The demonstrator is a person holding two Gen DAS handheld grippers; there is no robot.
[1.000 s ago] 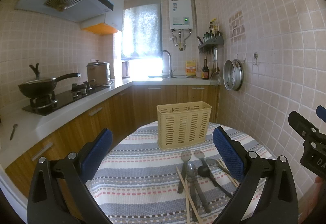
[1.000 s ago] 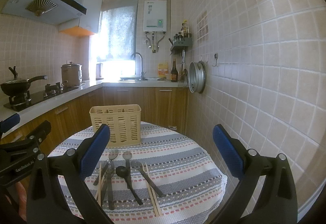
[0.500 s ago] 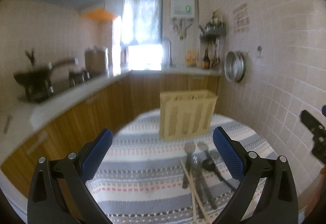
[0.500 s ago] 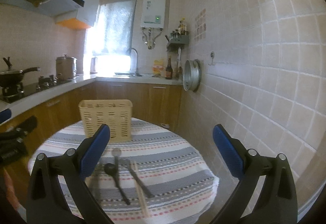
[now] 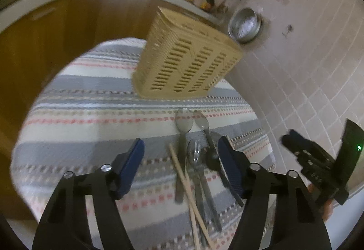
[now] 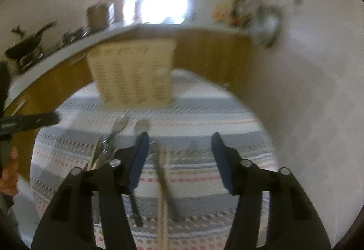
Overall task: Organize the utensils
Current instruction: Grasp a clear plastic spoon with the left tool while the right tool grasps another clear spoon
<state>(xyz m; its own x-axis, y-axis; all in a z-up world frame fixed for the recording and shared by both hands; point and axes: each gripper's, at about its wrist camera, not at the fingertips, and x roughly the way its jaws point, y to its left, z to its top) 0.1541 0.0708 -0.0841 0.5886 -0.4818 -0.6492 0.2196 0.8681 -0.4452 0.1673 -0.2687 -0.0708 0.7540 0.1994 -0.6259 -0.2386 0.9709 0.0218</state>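
Note:
A beige slotted utensil basket (image 5: 186, 61) stands at the far side of a round table with a striped cloth (image 5: 79, 99); it also shows blurred in the right wrist view (image 6: 134, 74). Spoons (image 5: 183, 127), a black ladle (image 5: 212, 159) and wooden chopsticks (image 5: 184, 179) lie in a pile in front of it. My left gripper (image 5: 182, 165) is open and empty above the pile. My right gripper (image 6: 179, 159) is open and empty above the chopsticks (image 6: 162, 200) and dark utensils (image 6: 107, 147). The right gripper also shows in the left wrist view (image 5: 318, 165).
A tiled wall (image 5: 307, 45) runs close along the table's right side. Wooden cabinets and a white counter (image 6: 68, 49) curve behind the table, with a pan on a stove (image 6: 27, 45). A steel pan (image 5: 245, 27) hangs on the wall.
Both grippers have tilted down and moved forward over the utensil pile. Both views are now motion-blurred. Both grippers stay open and empty.

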